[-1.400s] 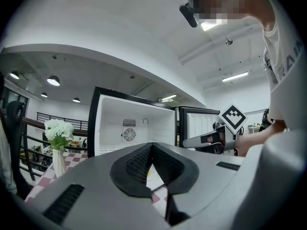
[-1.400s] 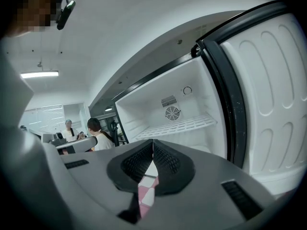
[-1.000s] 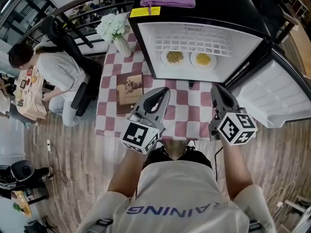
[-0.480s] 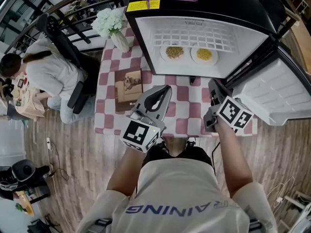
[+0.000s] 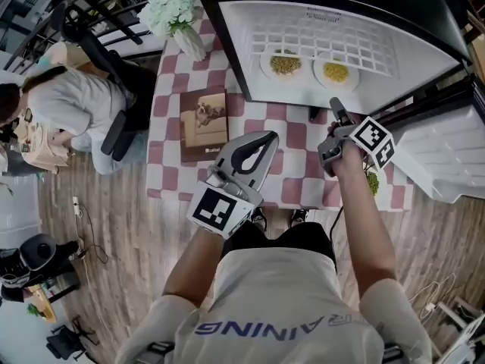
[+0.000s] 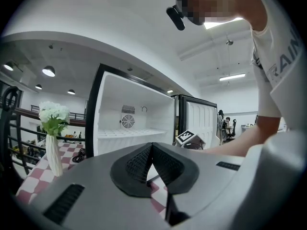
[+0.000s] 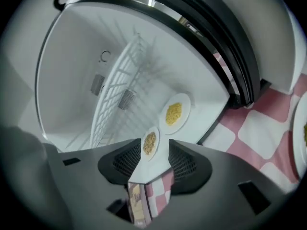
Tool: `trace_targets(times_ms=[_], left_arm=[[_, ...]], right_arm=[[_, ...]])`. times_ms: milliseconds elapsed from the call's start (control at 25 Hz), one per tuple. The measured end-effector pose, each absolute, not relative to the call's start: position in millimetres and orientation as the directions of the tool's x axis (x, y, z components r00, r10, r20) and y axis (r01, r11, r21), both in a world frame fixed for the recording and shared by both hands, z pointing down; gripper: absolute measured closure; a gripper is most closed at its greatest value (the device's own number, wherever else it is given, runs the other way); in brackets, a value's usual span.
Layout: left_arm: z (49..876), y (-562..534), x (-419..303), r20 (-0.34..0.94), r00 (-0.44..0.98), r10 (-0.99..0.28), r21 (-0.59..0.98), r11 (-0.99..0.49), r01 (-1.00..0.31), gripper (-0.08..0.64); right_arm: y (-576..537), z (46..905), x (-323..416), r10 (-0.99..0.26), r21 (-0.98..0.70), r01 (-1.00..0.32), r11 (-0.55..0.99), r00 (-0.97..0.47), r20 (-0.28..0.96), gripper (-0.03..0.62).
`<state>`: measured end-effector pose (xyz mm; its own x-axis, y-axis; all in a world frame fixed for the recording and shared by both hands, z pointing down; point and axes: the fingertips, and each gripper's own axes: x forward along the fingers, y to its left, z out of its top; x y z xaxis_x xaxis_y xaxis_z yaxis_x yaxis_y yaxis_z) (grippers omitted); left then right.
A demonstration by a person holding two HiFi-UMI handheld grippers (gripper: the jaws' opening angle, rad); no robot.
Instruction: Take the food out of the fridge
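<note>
The open fridge holds two white plates on its floor: one with brownish-green food and one with yellow food. My right gripper is rolled on its side just in front of the fridge opening. Its jaws have just been opening, they stand open, and nothing is between them. In the right gripper view the brownish plate shows through the gap in the gripper, with the yellow plate beyond. My left gripper hovers shut over the checked table, short of the fridge; the left gripper view shows its jaws meeting.
A third plate with green food lies on the red-and-white checked table beside my right forearm. The fridge door hangs open at the right. A brown book and a vase of white flowers are at the left. A person sits beyond the table's left edge.
My right gripper has moved toward the fridge opening and rolled onto its side. The left gripper has stayed about where it was.
</note>
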<state>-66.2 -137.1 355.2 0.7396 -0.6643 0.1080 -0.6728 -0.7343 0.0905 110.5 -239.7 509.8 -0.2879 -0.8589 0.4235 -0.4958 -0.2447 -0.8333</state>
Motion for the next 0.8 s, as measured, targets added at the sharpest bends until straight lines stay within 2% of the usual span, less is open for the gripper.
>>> trace_targets(times_ms=[160, 280, 560, 800], left_arm=[[375, -149, -72, 0.128, 0.712, -0.691, 0.094, -0.706, -0.702, 0.553], [385, -152, -68, 0.131, 0.716, -0.685, 0.111, -0.708, -0.697, 0.552], [406, -151, -66, 0.167, 0.722, -0.671, 0.143, -0.708, -0.691, 0.553], [413, -154, -67, 0.183, 0.721, -0.669, 0.14, -0.708, -0.693, 0.552]], right_arm=[[-257, 545, 124, -0.864, -0.868, -0.343, -0.36, -0.229, 0.449, 0.417], [-265, 564, 135, -0.857, -0.857, -0.307, -0.413, -0.188, 0.48, 0.416], [-281, 581, 139, -0.878, -0.879, -0.147, -0.453, -0.095, 0.468, 0.417], [-294, 587, 139, -0.884, -0.885, -0.069, -0.46, -0.059, 0.464, 0.417]])
